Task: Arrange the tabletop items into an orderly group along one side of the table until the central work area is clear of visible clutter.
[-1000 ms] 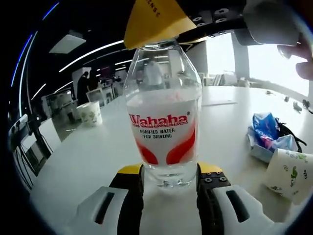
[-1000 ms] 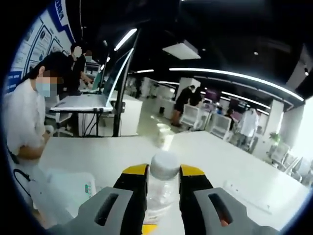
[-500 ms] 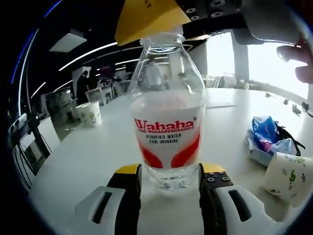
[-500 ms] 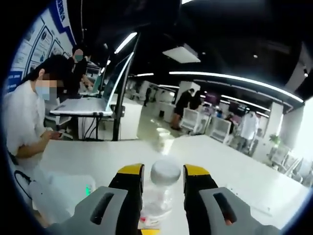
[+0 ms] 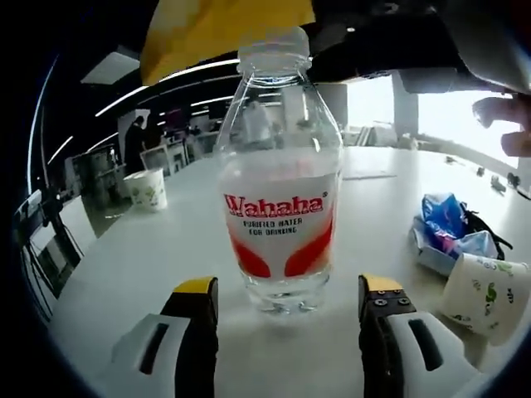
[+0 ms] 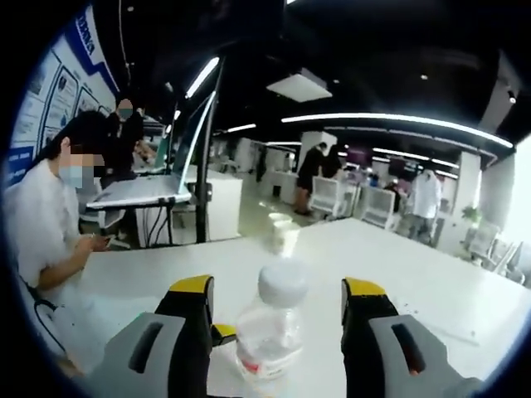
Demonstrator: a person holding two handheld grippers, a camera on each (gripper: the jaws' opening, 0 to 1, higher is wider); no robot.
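A clear Wahaha water bottle (image 5: 280, 191) with a red-and-white label stands upright on the white table (image 5: 141, 265). My left gripper (image 5: 288, 298) is open, its yellow-tipped jaws standing apart on either side of the bottle's base. Above the bottle hangs the right gripper's yellow tip (image 5: 220, 29), held by a hand (image 5: 502, 124). In the right gripper view the bottle's white cap (image 6: 283, 282) sits between the wide-apart jaws of my open right gripper (image 6: 278, 292). The left gripper's yellow tip (image 6: 222, 333) peeks out low beside the bottle.
A printed paper cup (image 5: 145, 189) stands far off to the left, seen as a paper cup (image 6: 282, 235) beyond the cap. Another cup (image 5: 485, 294) lies on its side at the right, beside a blue plastic bag (image 5: 452, 228). A seated person (image 6: 50, 224) is at the table's edge.
Both grippers have opened: their jaws spread away from the bottle, which now stands free on the table. The right gripper has lifted slightly above the cap.
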